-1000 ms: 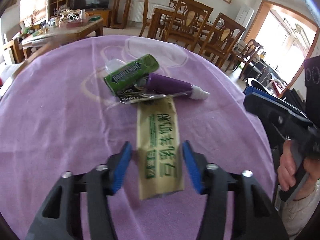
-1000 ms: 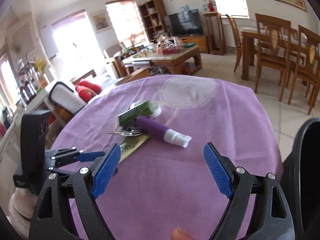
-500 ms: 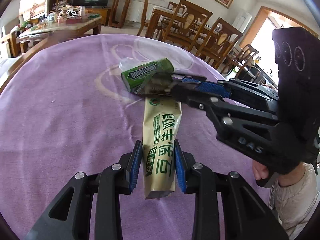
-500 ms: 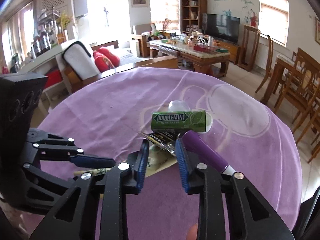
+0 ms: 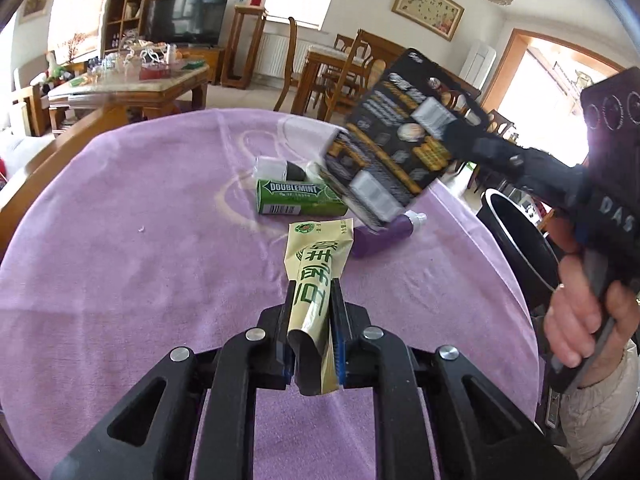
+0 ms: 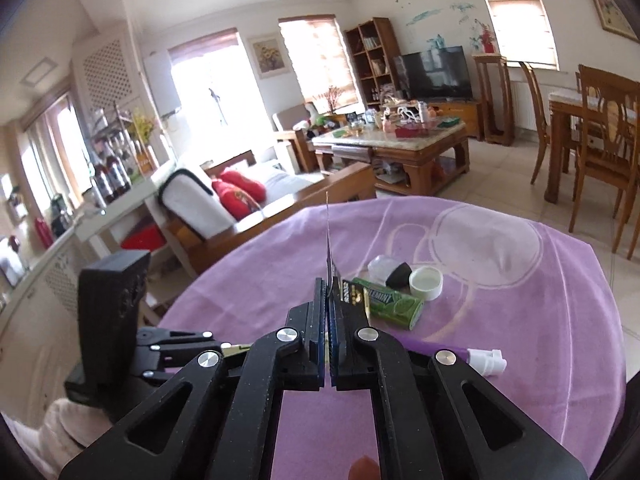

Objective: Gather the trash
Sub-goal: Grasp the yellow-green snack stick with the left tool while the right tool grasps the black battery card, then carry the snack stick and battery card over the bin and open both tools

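Both tongs have just closed: the left tongs pinch the yellow wrapper low over the counter, the right tongs clamp the black packet lifted at two o'clock, bin-ready.

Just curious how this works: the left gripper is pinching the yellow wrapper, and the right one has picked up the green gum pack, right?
Not quite. The right gripper holds the black wrapper; the left wrist view shows the green gum pack lying on the table. The left gripper does pinch the yellow wrapper.
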Available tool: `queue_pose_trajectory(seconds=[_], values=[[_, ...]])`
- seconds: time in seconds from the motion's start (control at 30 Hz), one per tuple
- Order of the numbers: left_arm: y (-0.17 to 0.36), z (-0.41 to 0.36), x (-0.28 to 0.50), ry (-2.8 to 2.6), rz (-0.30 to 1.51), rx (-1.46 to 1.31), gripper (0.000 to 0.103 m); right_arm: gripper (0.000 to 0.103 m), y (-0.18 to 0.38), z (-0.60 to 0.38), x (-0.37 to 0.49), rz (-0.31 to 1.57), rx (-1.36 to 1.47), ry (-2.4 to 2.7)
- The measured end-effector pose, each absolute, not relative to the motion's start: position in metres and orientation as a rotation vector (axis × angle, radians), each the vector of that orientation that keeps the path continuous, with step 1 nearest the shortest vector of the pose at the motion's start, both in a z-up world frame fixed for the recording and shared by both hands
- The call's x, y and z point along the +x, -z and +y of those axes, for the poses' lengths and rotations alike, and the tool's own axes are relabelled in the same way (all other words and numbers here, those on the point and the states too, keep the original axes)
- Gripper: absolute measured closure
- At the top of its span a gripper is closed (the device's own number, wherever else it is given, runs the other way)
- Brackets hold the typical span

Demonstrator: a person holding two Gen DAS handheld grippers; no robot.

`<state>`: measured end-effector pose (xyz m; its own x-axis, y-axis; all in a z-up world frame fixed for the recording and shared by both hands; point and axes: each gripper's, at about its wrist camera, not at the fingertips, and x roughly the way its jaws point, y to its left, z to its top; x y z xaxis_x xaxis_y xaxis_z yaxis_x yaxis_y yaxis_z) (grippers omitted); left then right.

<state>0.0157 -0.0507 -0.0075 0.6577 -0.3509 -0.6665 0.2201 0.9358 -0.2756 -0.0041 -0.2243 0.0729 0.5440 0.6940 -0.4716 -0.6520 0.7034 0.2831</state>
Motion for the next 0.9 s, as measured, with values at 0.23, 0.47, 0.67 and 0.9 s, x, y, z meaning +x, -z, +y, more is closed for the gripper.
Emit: queue_pose_trajectory(seconds=[0.23,0.47,0.67,0.9], values=[[-0.014,-0.064,0.002,0.363,0.699,-0.213,0.088,0.101,-0.097,-0.265,-0.028,0.535,0.121,-0.761],[-0.033,-0.105,0.012,0.419,0.679,-0.199,0.088,0.101,-0.104,-0.321,-0.039,0.512,0.145,-0.698],[-0.047,-0.157,0.022,0.496,0.651,-0.162,0.088,0.101,-0.116,-0.391,-0.053,0.462,0.189,-0.608],[-0.055,-0.226,0.032,0.594,0.610,-0.156,0.088,0.101,-0.117,-0.487,-0.068,0.418,0.224,-0.434]])
